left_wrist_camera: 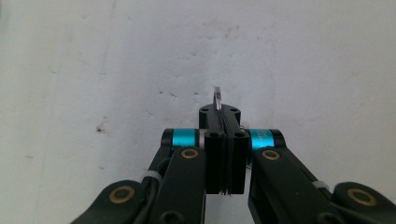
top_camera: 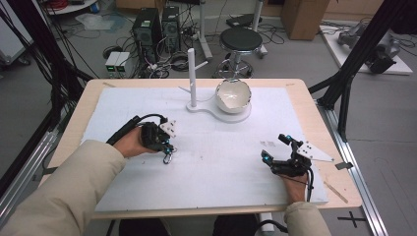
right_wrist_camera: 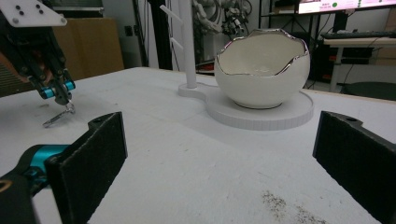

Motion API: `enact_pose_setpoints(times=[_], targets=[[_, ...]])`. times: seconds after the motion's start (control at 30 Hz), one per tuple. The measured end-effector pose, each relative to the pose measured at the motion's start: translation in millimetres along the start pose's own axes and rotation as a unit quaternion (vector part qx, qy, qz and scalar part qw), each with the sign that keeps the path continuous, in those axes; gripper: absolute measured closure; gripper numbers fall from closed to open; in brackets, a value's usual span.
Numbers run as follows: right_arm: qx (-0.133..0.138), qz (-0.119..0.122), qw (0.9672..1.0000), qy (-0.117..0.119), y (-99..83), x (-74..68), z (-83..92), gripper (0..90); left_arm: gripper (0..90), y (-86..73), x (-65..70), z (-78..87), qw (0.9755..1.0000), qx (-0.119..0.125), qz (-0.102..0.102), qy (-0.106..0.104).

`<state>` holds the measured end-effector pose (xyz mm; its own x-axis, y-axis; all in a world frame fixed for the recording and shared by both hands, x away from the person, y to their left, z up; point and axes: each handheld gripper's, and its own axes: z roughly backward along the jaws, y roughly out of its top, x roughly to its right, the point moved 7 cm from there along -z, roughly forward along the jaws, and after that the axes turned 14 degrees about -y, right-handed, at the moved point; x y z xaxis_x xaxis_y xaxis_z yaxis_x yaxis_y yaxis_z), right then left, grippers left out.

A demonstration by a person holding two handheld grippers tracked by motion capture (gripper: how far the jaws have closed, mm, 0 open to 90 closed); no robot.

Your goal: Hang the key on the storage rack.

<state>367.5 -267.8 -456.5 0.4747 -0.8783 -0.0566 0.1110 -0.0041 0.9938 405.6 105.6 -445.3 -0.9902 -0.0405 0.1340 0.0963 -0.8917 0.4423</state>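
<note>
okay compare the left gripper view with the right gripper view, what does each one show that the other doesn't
Left gripper view alone: its own jaws pressed together on a thin metal piece, seen edge-on.

Right gripper view alone: its own jaws wide apart with nothing between, the bowl with a jagged silver rim on a white stand, the stand's post, and the left gripper farther off, holding that metal piece down to the board.

Both: the white board and the metal piece.

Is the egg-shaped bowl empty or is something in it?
Empty as far as visible: the high view shows a bare white inside of the bowl; the right gripper view hides its bottom behind the jagged rim.
</note>
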Motion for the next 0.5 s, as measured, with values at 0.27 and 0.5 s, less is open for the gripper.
enact_pose_setpoints(times=[0.27, 0.5], targets=[[0.0, 0.0, 1.0, 0.0, 0.0, 0.1, 0.0, 2.0, 88.6, 19.7, -2.9, 26.4, 0.9942, 0.096, 0.046, -0.014], [-0.002, -0.003, 1.0, -0.001, -0.1, -0.1, 0.3, 1.9, 88.5, 36.9, -12.8, 55.1, 0.9796, 0.187, 0.072, -0.018]])
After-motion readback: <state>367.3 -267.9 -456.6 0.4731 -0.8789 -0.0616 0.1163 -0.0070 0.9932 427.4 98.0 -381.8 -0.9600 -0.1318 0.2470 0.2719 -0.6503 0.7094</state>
